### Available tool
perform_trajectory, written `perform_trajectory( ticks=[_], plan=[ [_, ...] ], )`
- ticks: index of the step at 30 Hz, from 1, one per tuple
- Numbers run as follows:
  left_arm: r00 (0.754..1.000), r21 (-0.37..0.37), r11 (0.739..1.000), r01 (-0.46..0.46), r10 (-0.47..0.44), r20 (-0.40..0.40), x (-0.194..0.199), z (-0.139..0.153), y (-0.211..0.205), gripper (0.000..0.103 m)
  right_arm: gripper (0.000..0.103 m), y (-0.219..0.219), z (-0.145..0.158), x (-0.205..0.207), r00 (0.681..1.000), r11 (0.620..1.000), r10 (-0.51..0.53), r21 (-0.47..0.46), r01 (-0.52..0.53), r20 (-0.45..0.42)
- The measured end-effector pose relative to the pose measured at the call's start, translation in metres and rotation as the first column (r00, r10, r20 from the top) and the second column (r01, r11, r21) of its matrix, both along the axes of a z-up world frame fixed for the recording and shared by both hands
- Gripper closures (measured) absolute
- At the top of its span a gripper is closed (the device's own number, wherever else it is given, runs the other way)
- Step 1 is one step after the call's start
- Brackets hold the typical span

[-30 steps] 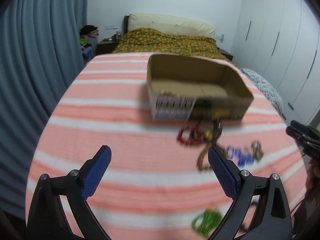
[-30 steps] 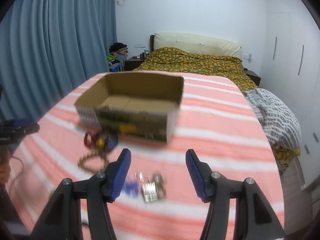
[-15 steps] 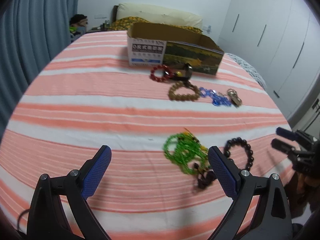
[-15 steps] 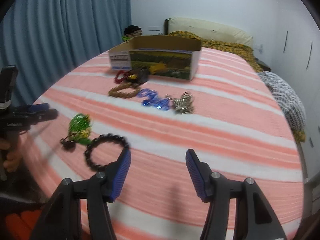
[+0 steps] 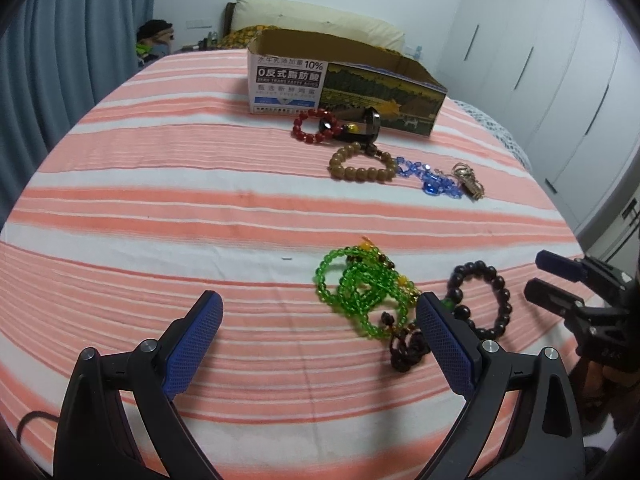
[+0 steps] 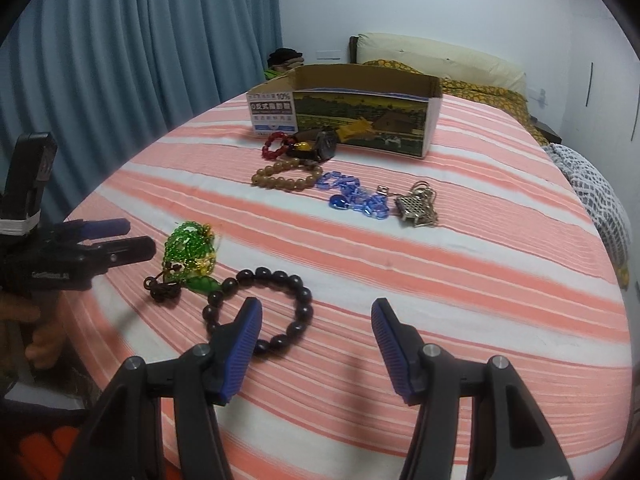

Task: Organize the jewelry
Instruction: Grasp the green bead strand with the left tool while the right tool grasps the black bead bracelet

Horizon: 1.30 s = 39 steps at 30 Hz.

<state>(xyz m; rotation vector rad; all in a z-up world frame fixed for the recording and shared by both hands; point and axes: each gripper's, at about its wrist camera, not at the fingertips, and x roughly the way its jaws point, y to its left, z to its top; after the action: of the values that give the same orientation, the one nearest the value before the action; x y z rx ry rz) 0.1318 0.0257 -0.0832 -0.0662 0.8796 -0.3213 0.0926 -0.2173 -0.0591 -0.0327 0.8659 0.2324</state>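
The left tool (image 5: 318, 314) hangs over the striped bench (image 5: 160, 200) with its jaws spread and nothing between them; a green bead strand (image 5: 360, 288) lies just ahead of its right finger. The right tool (image 6: 316, 320) is likewise spread and empty, its left finger over a black bead bracelet (image 6: 276, 308). Farther out lie a tan bracelet (image 6: 286, 176), blue chain (image 6: 354, 196), metal charm (image 6: 416, 206) and red bracelet (image 6: 276, 146), the last beside an open cardboard box (image 6: 360, 108).

Open printed cardboard box (image 5: 288, 84), white end panel: you can read "10%" and "0反式脂肪酸"
Smaller print below: too small for you to read
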Motion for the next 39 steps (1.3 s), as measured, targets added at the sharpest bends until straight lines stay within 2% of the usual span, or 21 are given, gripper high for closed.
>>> perform_trajectory(
  ticks=[10,25,39],
  plan=[
    [0.999,0.047,0.999,-0.014,0.015,-0.034,0.016,-0.011,-0.004,0.006,0.045,0.008,-0.007,0.008,0.999,1.0,0.028,-0.01,-0.028,-0.027],
    [0.999,0.019,1.0,-0.008,0.009,-0.046,0.019,-0.011,0.0,0.006,0.045,0.005,-0.007,0.015,0.999,1.0,0.024,-0.009,-0.024,-0.035],
    [0.998,0.131,0.991,-0.022,0.029,-0.052,0.03,-0.016,-0.009,0.009,0.047,0.012,-0.009,0.017,0.998,0.998,0.046,-0.033,-0.048,-0.045]
  ],
)
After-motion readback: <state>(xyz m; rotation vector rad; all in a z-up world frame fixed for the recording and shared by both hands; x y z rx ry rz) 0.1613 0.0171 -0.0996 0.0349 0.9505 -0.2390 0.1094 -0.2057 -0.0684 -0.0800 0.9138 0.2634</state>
